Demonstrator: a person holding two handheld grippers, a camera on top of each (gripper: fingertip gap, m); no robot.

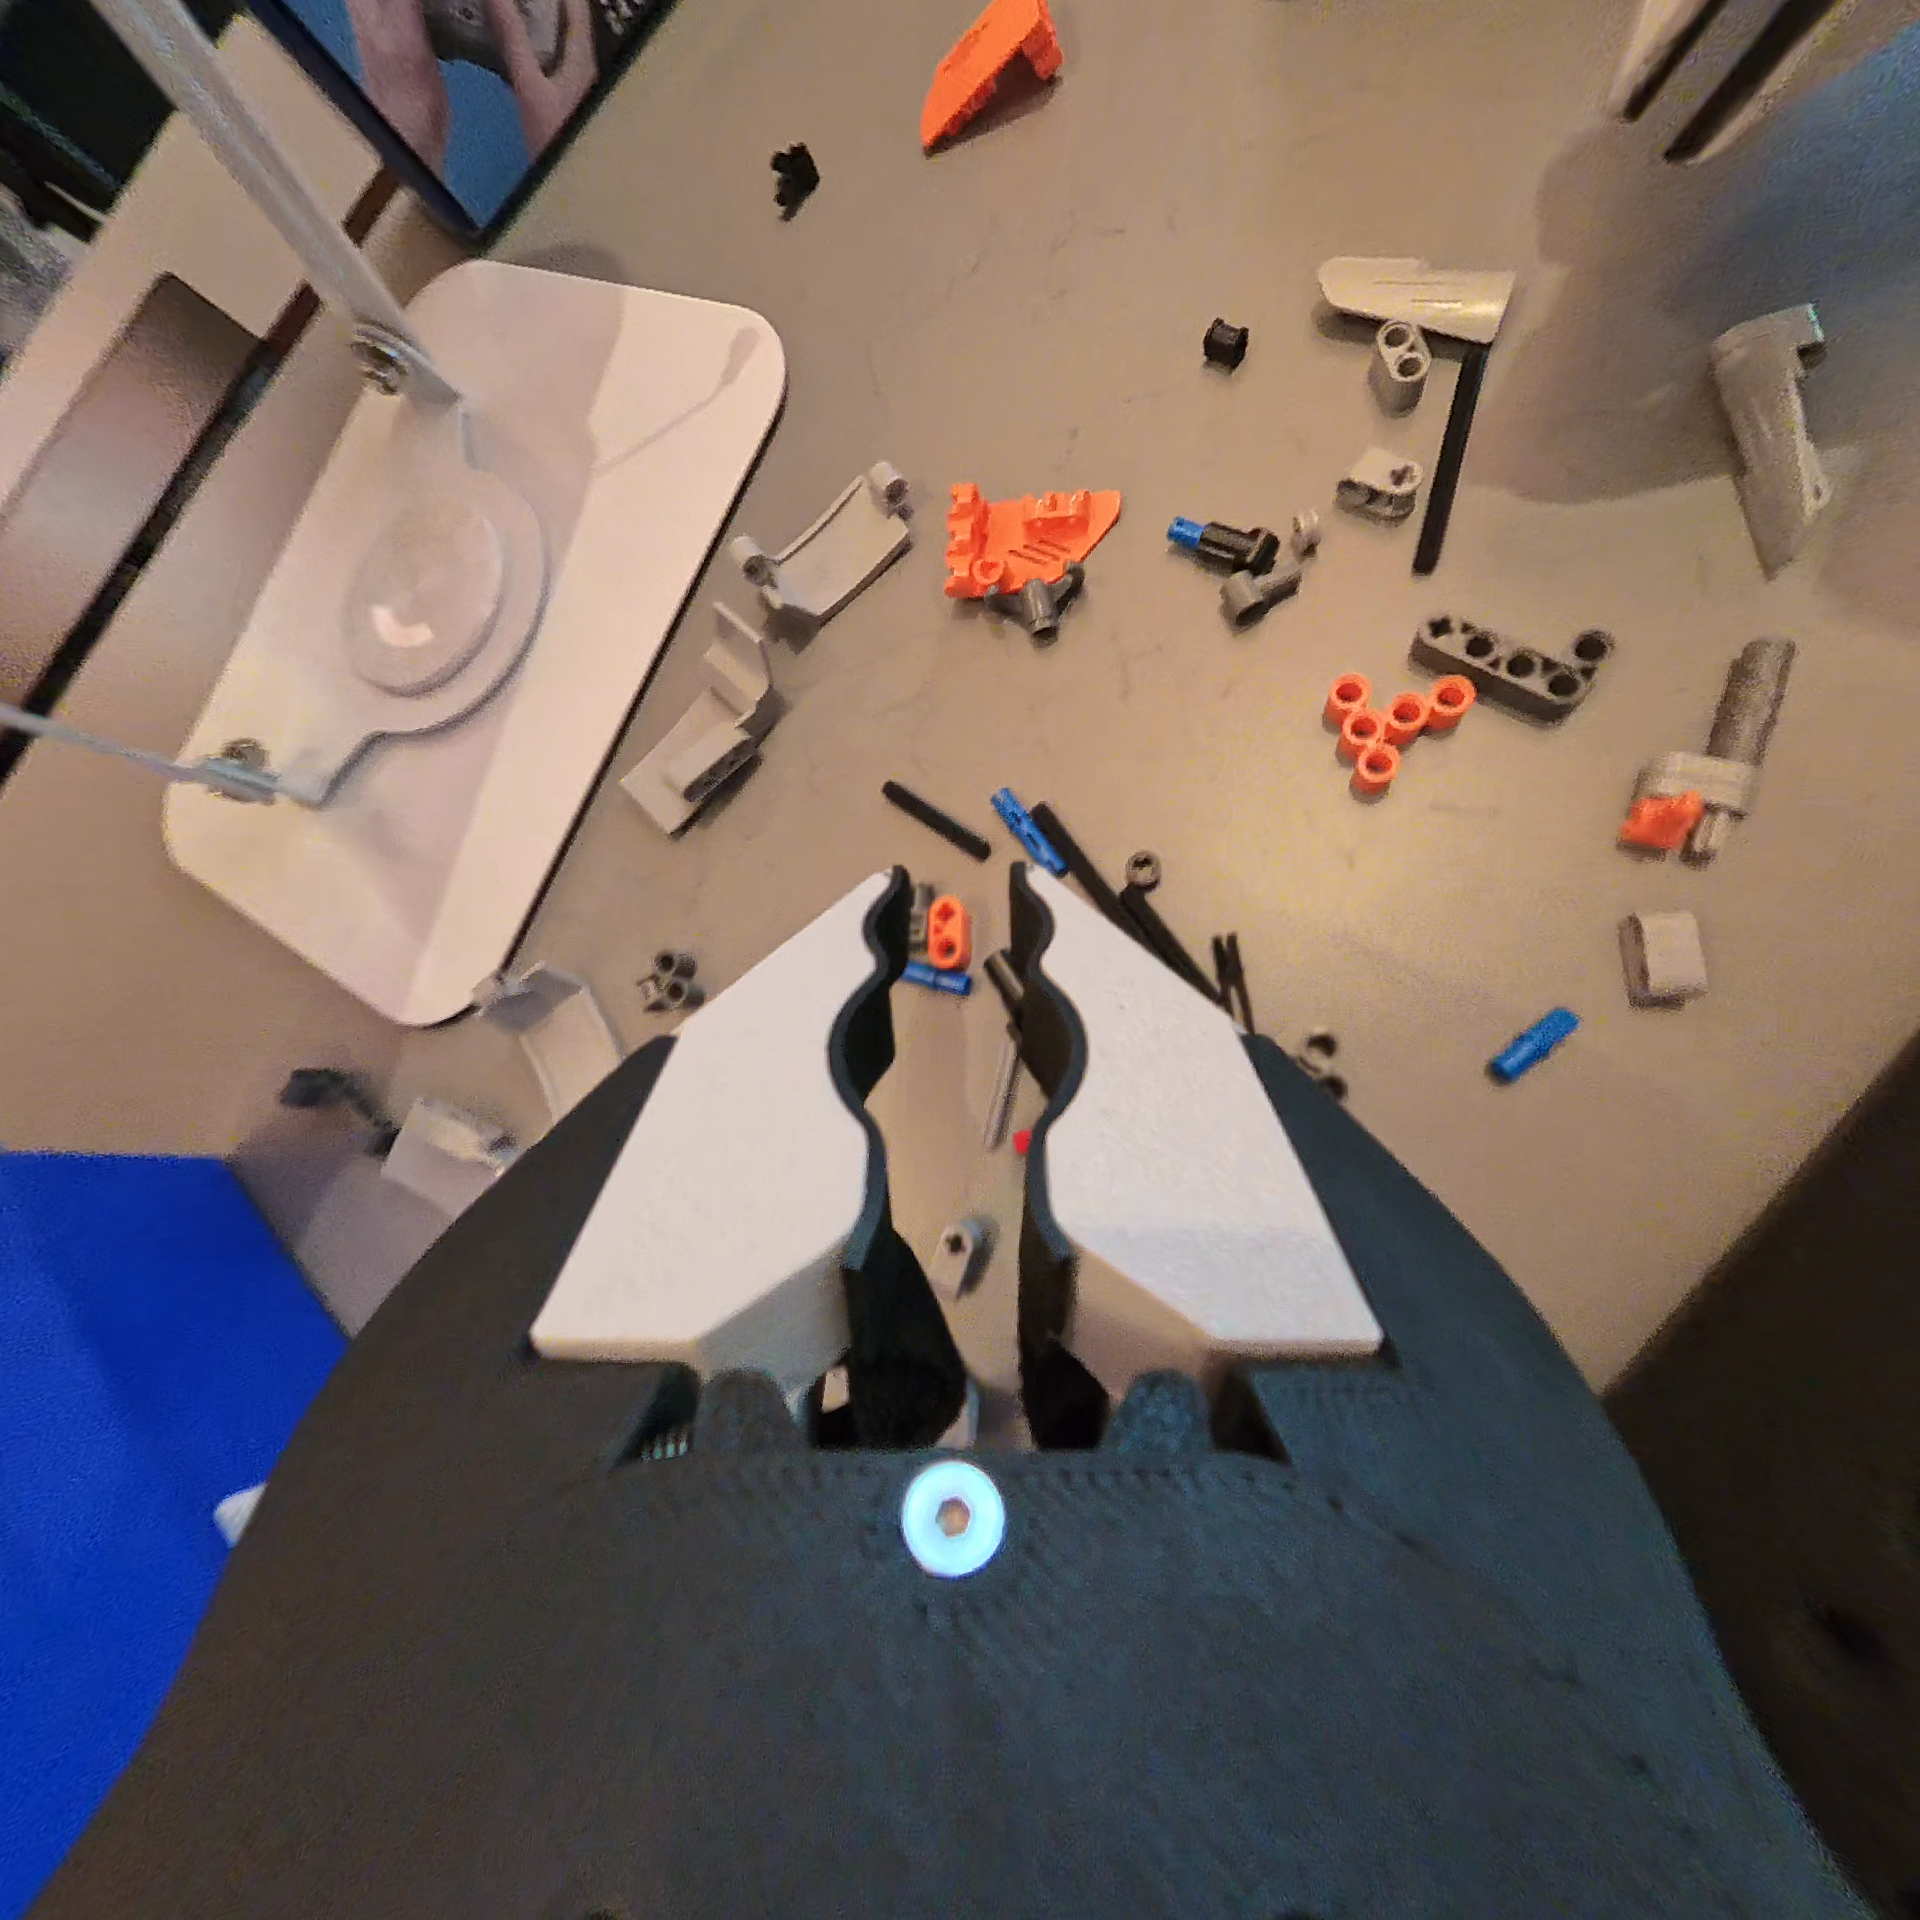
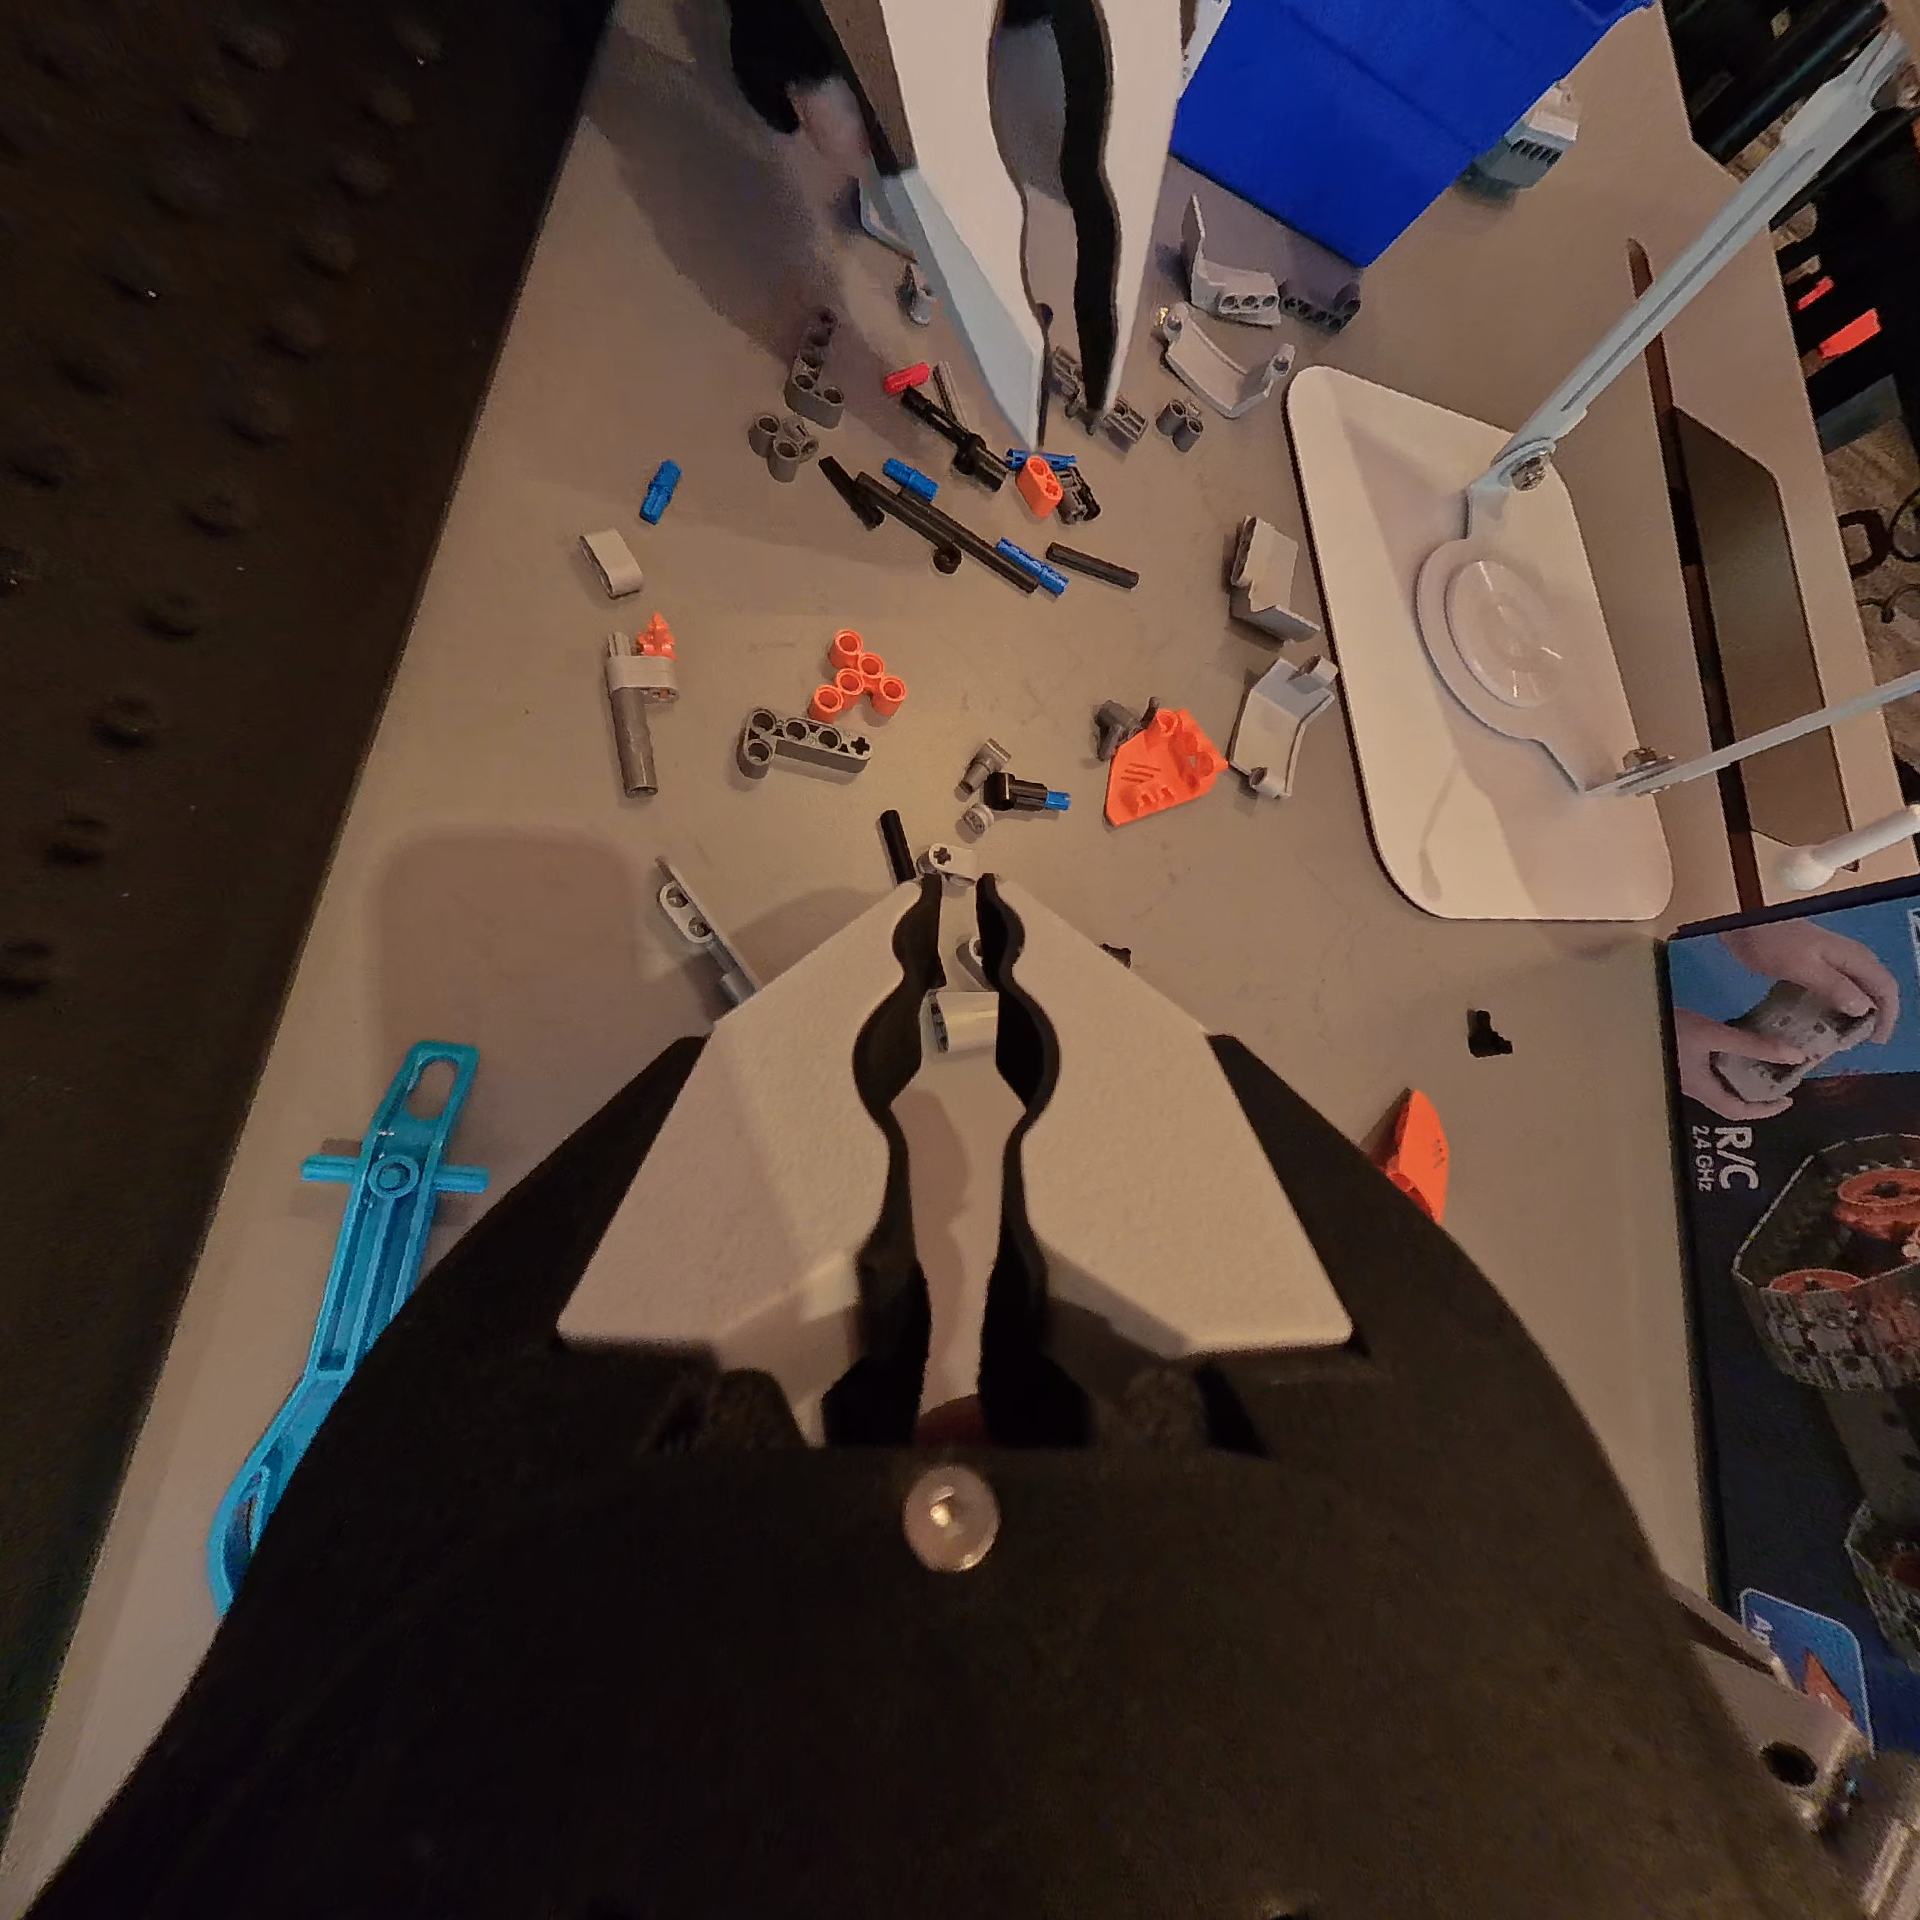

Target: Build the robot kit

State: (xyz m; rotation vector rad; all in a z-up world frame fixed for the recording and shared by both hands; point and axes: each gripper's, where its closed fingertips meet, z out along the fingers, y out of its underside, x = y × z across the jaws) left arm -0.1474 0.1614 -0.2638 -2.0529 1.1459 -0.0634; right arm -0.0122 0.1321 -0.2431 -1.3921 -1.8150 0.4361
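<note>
Many small building-toy parts lie scattered on a grey table (image 1: pixel 1195 156). My left gripper (image 1: pixel 958 883) is open and empty, just above a small orange connector (image 1: pixel 948 928), a blue pin (image 1: pixel 935 977) and black axles (image 1: pixel 935 821). It also shows at the top of the right wrist view (image 2: pixel 1070 421), its tips by that orange connector (image 2: pixel 1039 483). My right gripper (image 2: pixel 956 883) is narrowly open and empty, above small grey connectors (image 2: pixel 948 860) and a black axle (image 2: pixel 894 836). Its fingers show at the top right of the left wrist view (image 1: pixel 1683 94).
A white board with a magnifier lens on a stand (image 1: pixel 623 520) (image 2: pixel 1351 520) lies beside the parts. A blue bin (image 1: pixel 104 1455) (image 2: pixel 1403 104), a printed box (image 2: pixel 1818 1247), a turquoise tool (image 2: pixel 384 1195), an orange panel (image 2: pixel 1164 769) and an orange beam (image 2: pixel 857 681) are about. A dark mat (image 2: pixel 208 520) borders the table. About 15 centimetres separates my left fingertips from my right. The black axle (image 2: pixel 894 836) lies some 6 centimetres from my right tips, 11 centimetres from my left tips. Look for it in the left wrist view (image 1: pixel 1434 536) too.
</note>
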